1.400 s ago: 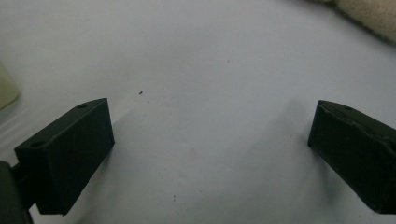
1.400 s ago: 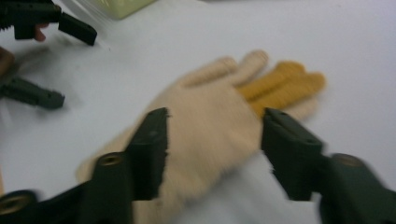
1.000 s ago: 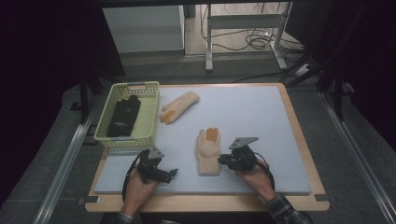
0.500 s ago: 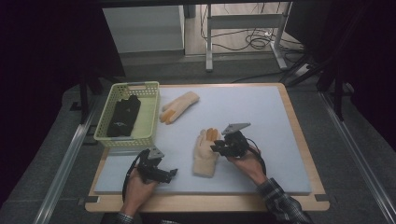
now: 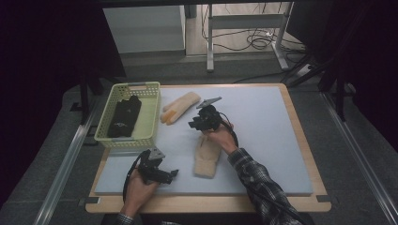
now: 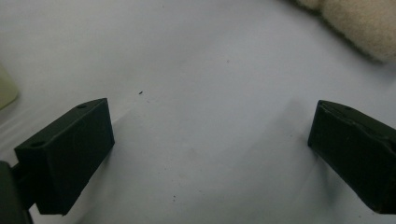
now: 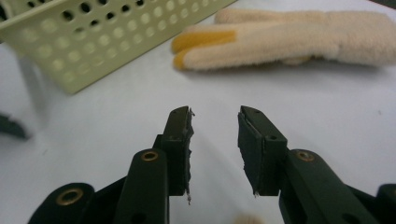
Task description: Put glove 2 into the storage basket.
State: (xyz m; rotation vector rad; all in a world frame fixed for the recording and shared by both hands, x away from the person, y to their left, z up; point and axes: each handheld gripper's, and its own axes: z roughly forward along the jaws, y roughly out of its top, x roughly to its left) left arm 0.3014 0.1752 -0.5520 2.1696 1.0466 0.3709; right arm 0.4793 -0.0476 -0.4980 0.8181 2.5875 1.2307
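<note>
Two cream gloves with orange fingertips lie on the pale blue mat (image 5: 263, 122). The far glove (image 5: 180, 107) (image 7: 280, 39) rests beside the basket. The near glove (image 5: 208, 159) lies partly under the person's right hand. My right gripper (image 5: 196, 123) (image 7: 215, 126) hovers between the two gloves and points at the far one; it is open, with nothing between its jaws. My left gripper (image 5: 172, 174) (image 6: 210, 135) rests low over the mat at the front left, wide open and empty. The near glove's edge (image 6: 355, 23) shows at the top right of the left gripper view.
A pale yellow perforated basket (image 5: 150, 105) (image 7: 93, 42) holding black gloves (image 5: 123, 117) stands at the mat's left. The mat sits on a wooden-edged table (image 5: 300, 140). Beyond the table are a desk frame and floor cables.
My right gripper has moved from the near glove's right side forward and leftward, toward the far glove. The left gripper has stayed put.
</note>
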